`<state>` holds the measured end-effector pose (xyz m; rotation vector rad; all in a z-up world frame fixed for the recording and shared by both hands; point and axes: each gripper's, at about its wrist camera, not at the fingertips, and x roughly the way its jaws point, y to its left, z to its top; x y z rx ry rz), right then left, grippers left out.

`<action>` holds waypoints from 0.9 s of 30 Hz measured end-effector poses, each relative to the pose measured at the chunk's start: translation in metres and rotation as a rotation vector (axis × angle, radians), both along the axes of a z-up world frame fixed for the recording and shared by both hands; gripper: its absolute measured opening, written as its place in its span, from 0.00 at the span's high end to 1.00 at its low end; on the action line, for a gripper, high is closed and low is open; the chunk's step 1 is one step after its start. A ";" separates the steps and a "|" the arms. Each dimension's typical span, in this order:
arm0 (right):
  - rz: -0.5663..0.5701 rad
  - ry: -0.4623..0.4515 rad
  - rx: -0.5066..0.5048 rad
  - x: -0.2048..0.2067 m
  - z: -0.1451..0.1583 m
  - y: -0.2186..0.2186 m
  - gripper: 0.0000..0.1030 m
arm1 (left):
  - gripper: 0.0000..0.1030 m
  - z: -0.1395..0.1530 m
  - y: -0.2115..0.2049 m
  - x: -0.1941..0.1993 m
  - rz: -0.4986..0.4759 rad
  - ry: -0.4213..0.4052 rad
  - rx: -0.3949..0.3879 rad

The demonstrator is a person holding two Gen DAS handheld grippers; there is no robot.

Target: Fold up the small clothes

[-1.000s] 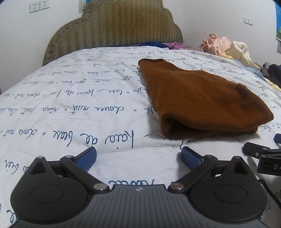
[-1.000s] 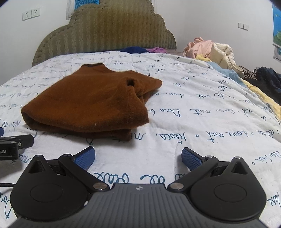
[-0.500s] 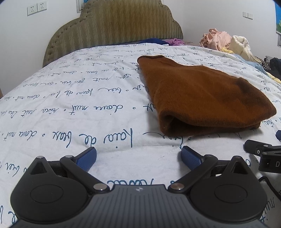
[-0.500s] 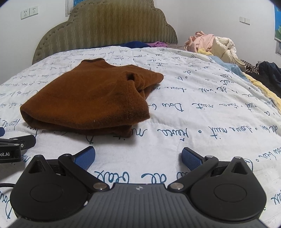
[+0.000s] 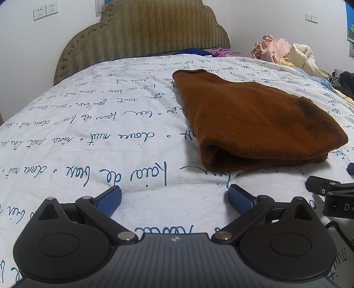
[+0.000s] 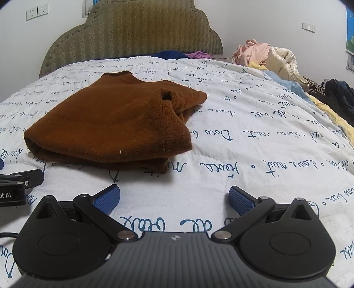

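Left wrist view, left to right: wall sockets [image 5: 46, 10] upper left of frame, olive padded headboard [image 5: 141, 35] top centre, white bedspread [image 5: 88, 124] with blue script print filling most of frame. Brown sweater [image 5: 254, 119], folded into a thick bundle, lies on the bedspread centre-right of frame, folded edge facing the camera. Left gripper [image 5: 174, 199] at bottom centre, jaws wide apart, nothing between them, blue pads [image 5: 109, 200] low over bare bedspread, short of the sweater. Heap of pink and cream clothes [image 5: 283, 53] upper right, at the bed's far edge. Part of the right gripper [image 5: 327, 190] shows at the right edge, near the sweater's front corner, not touching.

Right wrist view, left to right: tip of the left gripper [image 6: 20, 183] at the left edge, just beside the sweater's [image 6: 110, 124] near-left corner. Sweater sits centre-left of frame, a sleeve opening visible on its upper right side. Right gripper [image 6: 174, 199] bottom centre, jaws wide apart and empty, short of the sweater's front edge. Clothes heap [image 6: 265, 55] upper right; dark garments [image 6: 338, 93] at the far right edge.

No containers in view.
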<state>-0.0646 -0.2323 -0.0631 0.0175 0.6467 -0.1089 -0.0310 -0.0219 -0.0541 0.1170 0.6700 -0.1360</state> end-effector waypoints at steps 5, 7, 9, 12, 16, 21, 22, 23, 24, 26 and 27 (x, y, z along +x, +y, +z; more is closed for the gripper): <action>0.000 -0.001 0.004 0.000 0.000 -0.001 0.00 | 0.00 0.000 0.000 0.000 -0.002 -0.001 0.002; 0.001 -0.001 0.004 0.001 0.000 -0.001 0.00 | 0.00 0.000 -0.001 0.000 -0.002 -0.001 0.005; 0.001 -0.001 0.004 0.001 0.000 -0.001 0.00 | 0.00 0.000 -0.001 0.000 -0.003 -0.002 0.005; 0.001 -0.001 0.005 0.001 0.000 -0.001 0.00 | 0.00 0.000 -0.001 0.000 -0.004 0.000 0.001; 0.001 -0.001 0.005 0.000 0.000 0.000 0.00 | 0.00 0.000 0.000 -0.001 -0.004 0.000 0.001; 0.001 -0.001 0.006 0.000 0.000 0.000 0.00 | 0.00 0.000 0.000 -0.001 -0.004 0.000 0.001; 0.001 -0.001 0.006 0.000 0.000 0.000 0.00 | 0.00 0.000 0.000 -0.001 -0.004 0.000 0.001; 0.001 -0.001 0.006 0.000 0.000 0.000 0.00 | 0.00 0.000 0.000 -0.001 -0.004 0.000 0.000; 0.001 -0.001 0.006 0.000 0.000 0.000 0.00 | 0.00 0.000 0.000 -0.001 -0.004 0.000 -0.001; 0.001 -0.001 0.005 0.000 0.000 0.000 0.00 | 0.00 0.000 -0.001 -0.001 -0.004 0.000 0.001; 0.001 -0.001 0.005 0.000 0.000 -0.001 0.00 | 0.00 0.000 0.000 0.000 -0.004 0.000 0.001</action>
